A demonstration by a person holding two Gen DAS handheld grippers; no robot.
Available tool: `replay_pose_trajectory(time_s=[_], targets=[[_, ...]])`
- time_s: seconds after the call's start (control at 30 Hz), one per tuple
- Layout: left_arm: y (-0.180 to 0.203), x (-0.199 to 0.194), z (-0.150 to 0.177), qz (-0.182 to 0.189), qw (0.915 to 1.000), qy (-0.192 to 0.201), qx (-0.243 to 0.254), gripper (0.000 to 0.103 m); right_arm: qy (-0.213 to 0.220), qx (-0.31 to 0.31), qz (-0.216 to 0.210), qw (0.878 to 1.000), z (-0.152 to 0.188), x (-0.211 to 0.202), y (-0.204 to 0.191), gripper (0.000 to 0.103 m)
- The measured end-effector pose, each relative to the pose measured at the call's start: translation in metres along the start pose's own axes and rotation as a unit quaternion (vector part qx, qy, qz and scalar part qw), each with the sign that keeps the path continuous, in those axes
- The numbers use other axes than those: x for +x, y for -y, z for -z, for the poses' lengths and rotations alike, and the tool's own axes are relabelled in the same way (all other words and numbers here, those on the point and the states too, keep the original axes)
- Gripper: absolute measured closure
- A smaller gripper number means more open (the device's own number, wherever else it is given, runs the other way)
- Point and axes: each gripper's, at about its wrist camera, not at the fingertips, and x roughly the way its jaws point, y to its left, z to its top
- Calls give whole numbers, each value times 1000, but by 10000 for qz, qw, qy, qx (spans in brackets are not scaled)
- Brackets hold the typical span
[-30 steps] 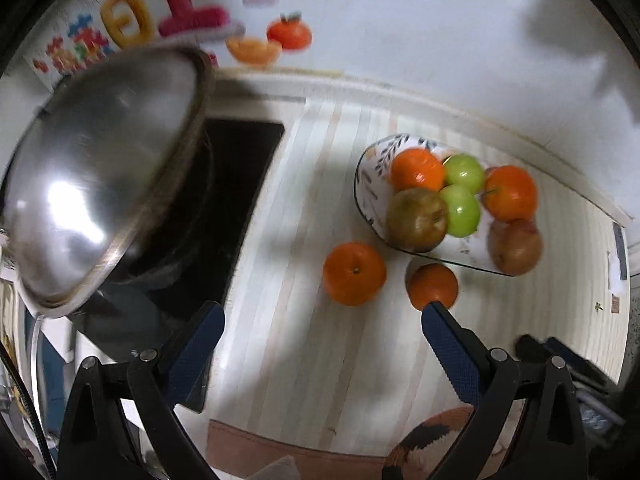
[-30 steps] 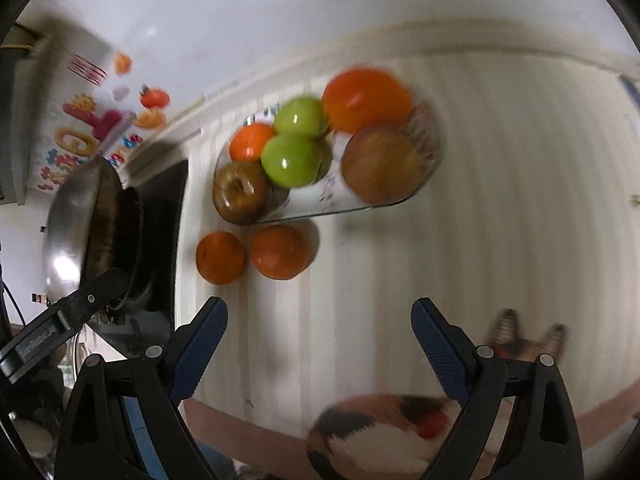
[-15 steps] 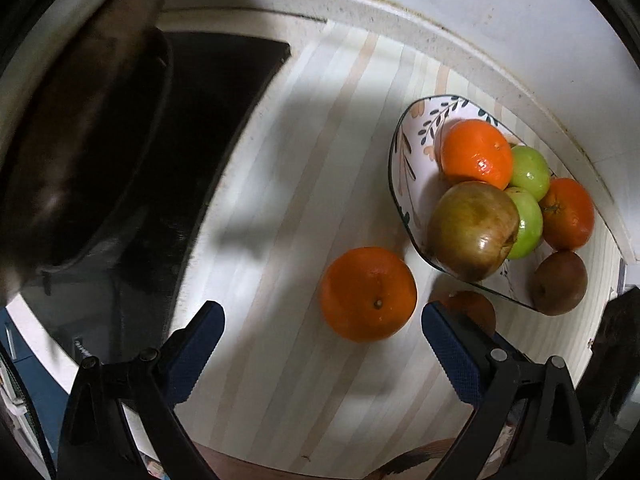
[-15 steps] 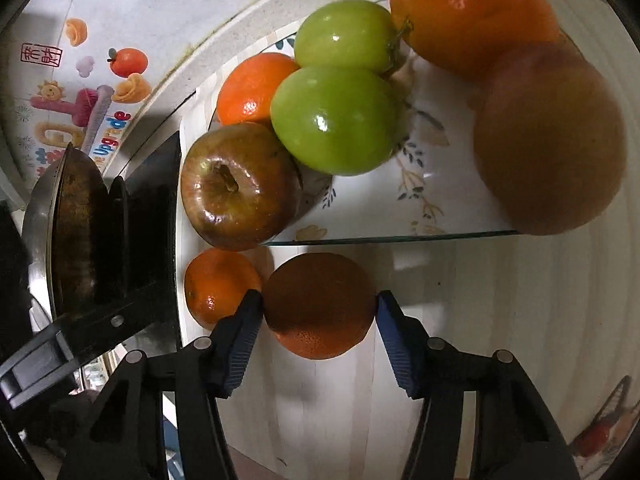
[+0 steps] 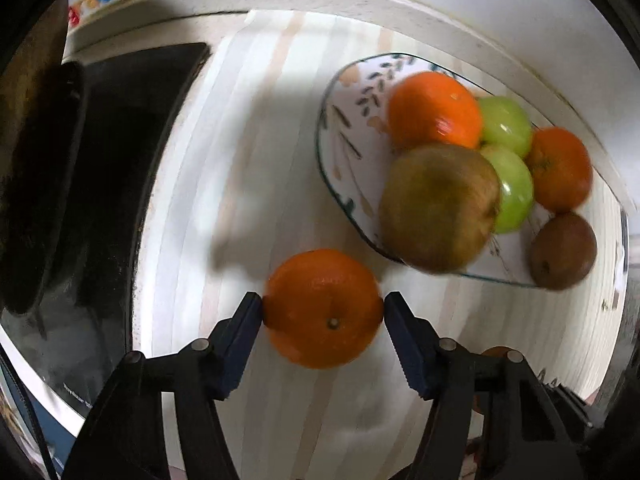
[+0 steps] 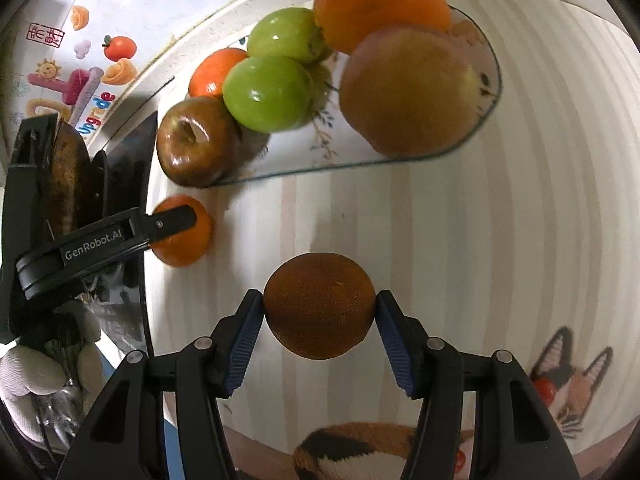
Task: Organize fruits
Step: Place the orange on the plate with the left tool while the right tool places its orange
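- Low centre of the left wrist view: the left tongs [image 5: 323, 312] have just been closing and now pinch a bright orange [image 5: 323, 308] by its sides, blue pads touching the peel at the widest part only.
- Low centre of the right wrist view: the right tongs [image 6: 319, 307] are clenched on a darker orange [image 6: 319, 305], again by the tips alone.
- Risk here: a round, smooth fruit held so shallowly could roll out of the pads on the lift.
- Mid-frame: both fruits look close to the striped worktop [image 6: 500, 240], so a drop would send one rolling.
- Farther up: the patterned plate [image 5: 344, 92] is already crowded with apples and oranges; free room is scarce, and a hasty placement could knock the brown apple [image 5: 438, 206] overhanging its near rim off.
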Motion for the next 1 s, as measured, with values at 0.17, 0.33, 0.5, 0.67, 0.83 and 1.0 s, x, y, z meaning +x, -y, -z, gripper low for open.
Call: replay_pose_trajectory(time_s=[0.17,0.33,0.5,0.67,0.83,1.0], targets=[[10,-11,46,69,9997,-87,197,42,-220,-18,32,9998,26,-12,8,43],[22,-6,101,275,9983,-416,304,42,-366,-97,98,9992,51,-16,18,43],[32,-2,117,146,9982,-357,467,42,-501,85,-11,9987,61,-5,30,42],[38,-3,119,105,9981,-305,529,42,-560,106,74,9983,65,5,31,40],[29,-3,111,157,9983,-309,474,42,-459,-15,215,9987,65,8,21,43],[19,-29,100,293,9986,-146,408,42,-218,54,117,9997,59,-8,17,43]])
